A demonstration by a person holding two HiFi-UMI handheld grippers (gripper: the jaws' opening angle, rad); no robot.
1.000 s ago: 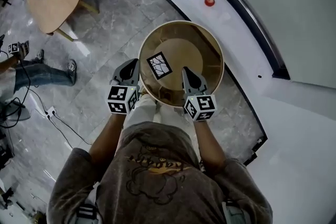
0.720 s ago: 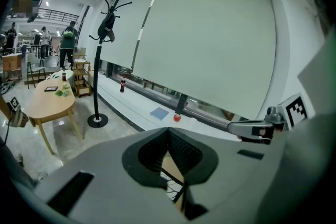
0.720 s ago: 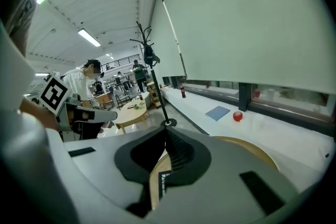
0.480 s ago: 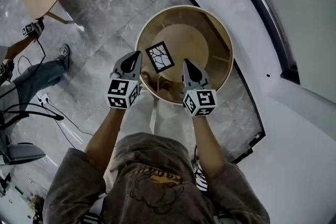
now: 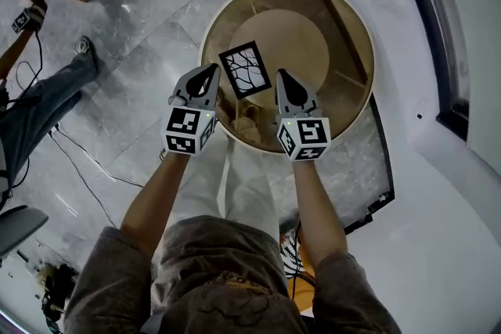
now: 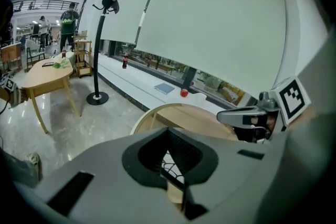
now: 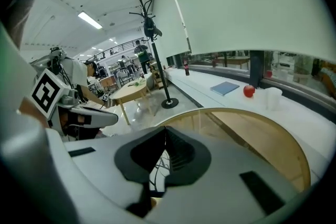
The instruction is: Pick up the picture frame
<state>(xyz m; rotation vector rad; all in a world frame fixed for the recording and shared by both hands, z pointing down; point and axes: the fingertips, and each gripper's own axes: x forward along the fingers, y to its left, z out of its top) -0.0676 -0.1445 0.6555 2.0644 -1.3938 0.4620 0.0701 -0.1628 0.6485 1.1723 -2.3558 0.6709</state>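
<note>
The left gripper (image 5: 208,77) and right gripper (image 5: 283,80) both have jaws pressed together, holding nothing. The picture frame (image 5: 246,70) lies between their tips.

**No readable text in view**

No words, numbers or brand names can be read. Beside the round table (image 5: 344,12), the left cube (image 5: 188,131) and right cube (image 5: 304,139) show only black-and-white square patterns. The shirt (image 5: 235,262) print is too unclear to read.
</note>
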